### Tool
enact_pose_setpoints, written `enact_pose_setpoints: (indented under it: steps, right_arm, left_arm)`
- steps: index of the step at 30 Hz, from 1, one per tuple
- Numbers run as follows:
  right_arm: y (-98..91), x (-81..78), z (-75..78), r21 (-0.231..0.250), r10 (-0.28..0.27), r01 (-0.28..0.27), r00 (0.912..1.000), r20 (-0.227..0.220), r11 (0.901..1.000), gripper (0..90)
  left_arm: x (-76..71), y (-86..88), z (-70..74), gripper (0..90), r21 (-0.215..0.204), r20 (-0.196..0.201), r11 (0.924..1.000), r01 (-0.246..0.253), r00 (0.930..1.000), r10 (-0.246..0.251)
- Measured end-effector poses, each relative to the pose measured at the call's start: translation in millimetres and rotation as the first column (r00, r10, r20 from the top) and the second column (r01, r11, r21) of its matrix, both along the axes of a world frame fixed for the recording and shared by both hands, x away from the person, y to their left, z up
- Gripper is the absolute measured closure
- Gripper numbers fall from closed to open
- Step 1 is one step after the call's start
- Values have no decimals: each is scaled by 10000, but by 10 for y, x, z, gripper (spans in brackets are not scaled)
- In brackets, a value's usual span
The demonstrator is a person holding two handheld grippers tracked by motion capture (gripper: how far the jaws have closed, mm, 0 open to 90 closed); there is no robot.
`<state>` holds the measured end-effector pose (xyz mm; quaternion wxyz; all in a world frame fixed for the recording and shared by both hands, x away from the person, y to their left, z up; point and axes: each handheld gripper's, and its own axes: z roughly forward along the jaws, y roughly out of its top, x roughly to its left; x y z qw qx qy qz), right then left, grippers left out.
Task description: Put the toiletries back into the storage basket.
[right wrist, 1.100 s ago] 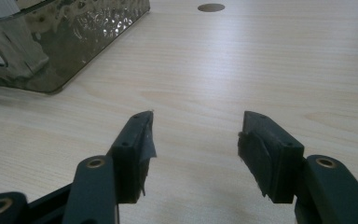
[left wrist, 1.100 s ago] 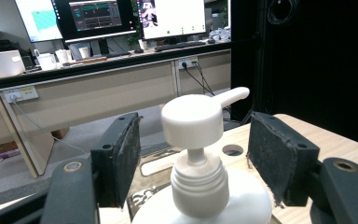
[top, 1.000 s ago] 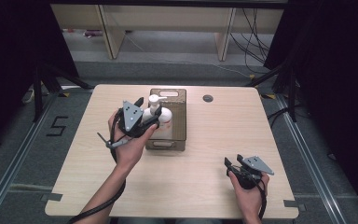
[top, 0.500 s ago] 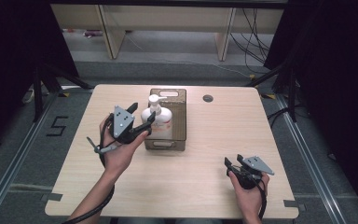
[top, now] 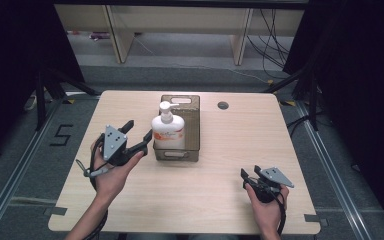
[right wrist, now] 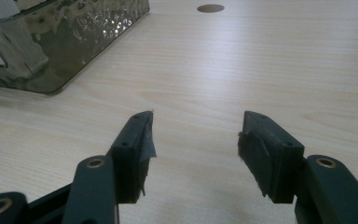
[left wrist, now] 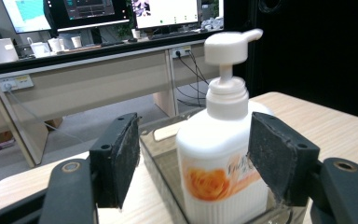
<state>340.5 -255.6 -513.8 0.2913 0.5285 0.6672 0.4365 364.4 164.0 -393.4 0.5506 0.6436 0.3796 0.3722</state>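
Note:
A white pump bottle (top: 167, 131) with an orange flower label stands upright in the near end of a smoky clear plastic bin (top: 194, 125). My left gripper (top: 139, 129) is open just left of the bin, its jaws pointing at the bottle and apart from it. In the left gripper view the bottle (left wrist: 219, 158) stands beyond the wide-open left gripper (left wrist: 198, 161), framed by the two pads (left wrist: 121, 158). My right gripper (top: 250, 171) rests low near the table's front right, open and empty. In the right gripper view, bare table lies between the jaws of the right gripper (right wrist: 196, 149).
The light wood table (top: 220, 165) has a round cable hole (top: 223, 105) at the back, right of the bin. The bin's corner (right wrist: 65, 42) sits far left in the right gripper view. Shelving and cables stand beyond the table's far edge.
My left gripper has let go of the bottle and drawn back to the left and toward the person. The bottle stays standing in the bin. The right gripper has not moved.

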Motion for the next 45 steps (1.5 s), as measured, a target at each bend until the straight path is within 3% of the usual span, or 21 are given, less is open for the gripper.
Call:
enact_pose_setpoints:
  steps: [7, 8, 9, 12, 14, 21, 23, 30, 37, 40, 44, 45]
  right_arm:
    - [4, -6, 4, -32, -11, 11, 10000, -62, 10000, 446]
    - [36, -22, 8, 304, -169, 180, 9992, -352, 9994, 446]
    - [7, 0, 1, -44, 31, -30, 10000, 46, 10000, 447]
    - [10, -1, 2, -46, 68, -68, 10000, -9, 10000, 447]
    - [42, -13, 1, 315, -80, 87, 9997, -213, 9995, 447]
    - [40, -11, 0, 326, -64, 72, 9997, -216, 9994, 446]
    - [33, -7, -2, 261, -65, 69, 9998, -167, 9996, 446]
    - [34, -3, -5, 266, -27, 31, 9999, -131, 9996, 446]
    - [38, -8, -1, 305, -49, 55, 9998, -190, 9995, 446]
    - [40, -10, 0, 325, -55, 62, 9998, -205, 9995, 445]
    - [41, -8, 0, 332, -57, 64, 9998, -213, 9994, 445]
    - [40, -9, 0, 354, -66, 74, 9997, -234, 9993, 445]
  left_arm:
    - [-70, 190, -159, 346, -89, -267, 9998, -184, 9995, 182]
    - [-83, 214, -186, 346, -100, -286, 9996, -256, 9993, 253]
    - [-106, 262, -239, 347, -120, -370, 9994, -338, 9988, 334]
    - [-129, 307, -289, 347, -134, -409, 9990, -430, 9983, 424]
    - [-154, 375, -367, 347, -156, -494, 9982, -581, 9971, 573]
    - [-182, 500, -543, 350, -122, -708, 9964, -838, 9940, 828]
    - [-189, 573, -644, 350, -125, -952, 9962, -867, 9918, 851]
    - [-206, 741, -877, 358, 109, -1249, 9933, -1151, 9854, 1155]
    - [-170, 860, -1098, 359, 166, -1384, 9896, -1429, 9799, 1438]
    - [-154, 900, -1162, 362, 256, -1495, 9876, -1548, 9762, 1569]
    - [-141, 923, -1215, 365, 172, -1433, 9874, -1575, 9769, 1583]
    - [-138, 932, -1227, 365, 213, -1569, 9857, -1674, 9731, 1687]
